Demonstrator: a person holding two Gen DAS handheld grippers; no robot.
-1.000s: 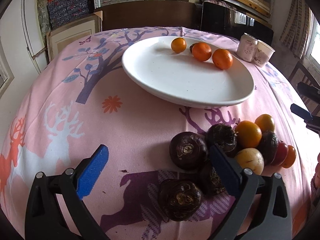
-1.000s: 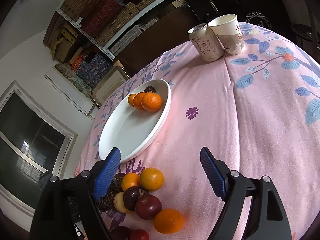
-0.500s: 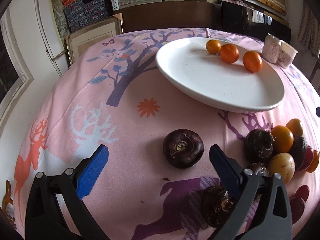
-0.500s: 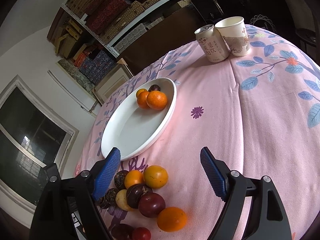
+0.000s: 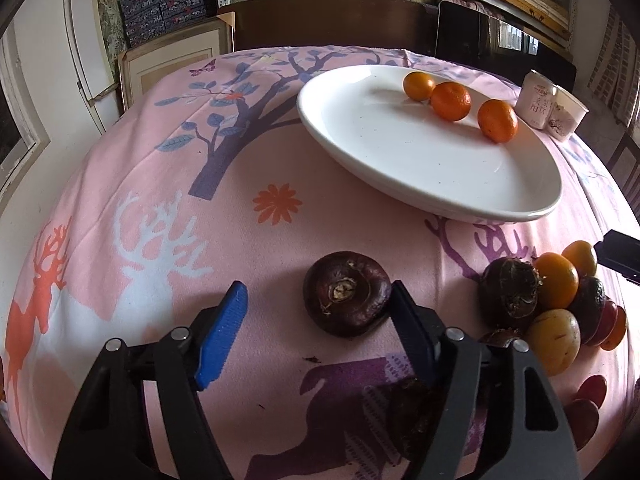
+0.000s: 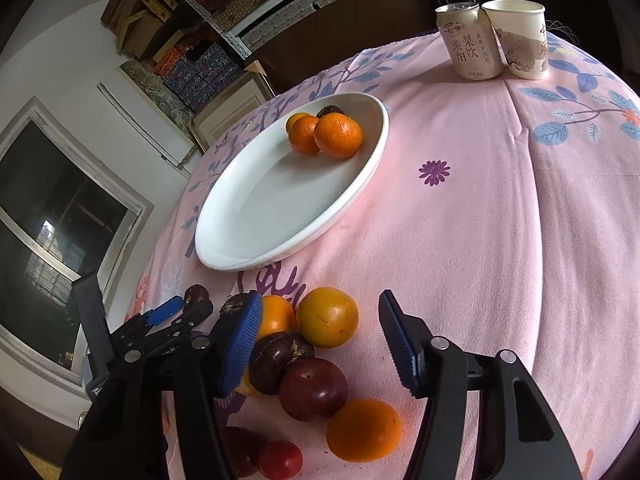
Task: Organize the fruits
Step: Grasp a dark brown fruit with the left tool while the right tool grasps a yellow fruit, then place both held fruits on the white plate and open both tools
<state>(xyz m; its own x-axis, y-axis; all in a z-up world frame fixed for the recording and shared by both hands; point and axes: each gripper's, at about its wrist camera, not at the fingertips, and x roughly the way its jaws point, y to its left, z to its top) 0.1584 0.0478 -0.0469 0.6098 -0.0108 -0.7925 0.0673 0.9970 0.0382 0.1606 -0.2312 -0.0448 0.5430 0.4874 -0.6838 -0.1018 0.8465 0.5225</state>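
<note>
Both grippers' jaws have just been closing, and since a second ago the left gripper [image 5: 316, 316] is standing over a different spot, with one dark water chestnut [image 5: 346, 294] now lying alone between its blue pads; the right-hand pad is at its edge, the left-hand one well clear, so it is not being clamped. The right gripper [image 6: 318, 336] is hanging with jaws apart above the fruit heap [image 6: 308, 364], gripping nothing.

Three oranges [image 5: 452, 101] are sitting on the far side of the single white plate [image 5: 400, 168], and the right wrist view is showing a fourth, dark fruit [image 6: 330, 111] behind them. The heap beside the plate is holding roughly ten mixed pieces: orange, yellow, dark purple and red; an exact count is not possible.

One drink can [image 6: 468, 42] and one paper cup [image 6: 520, 38] are touching at the far end of the pink printed tablecloth [image 6: 480, 220]. Chinese characters are printed on the can; I cannot read them surely
</note>
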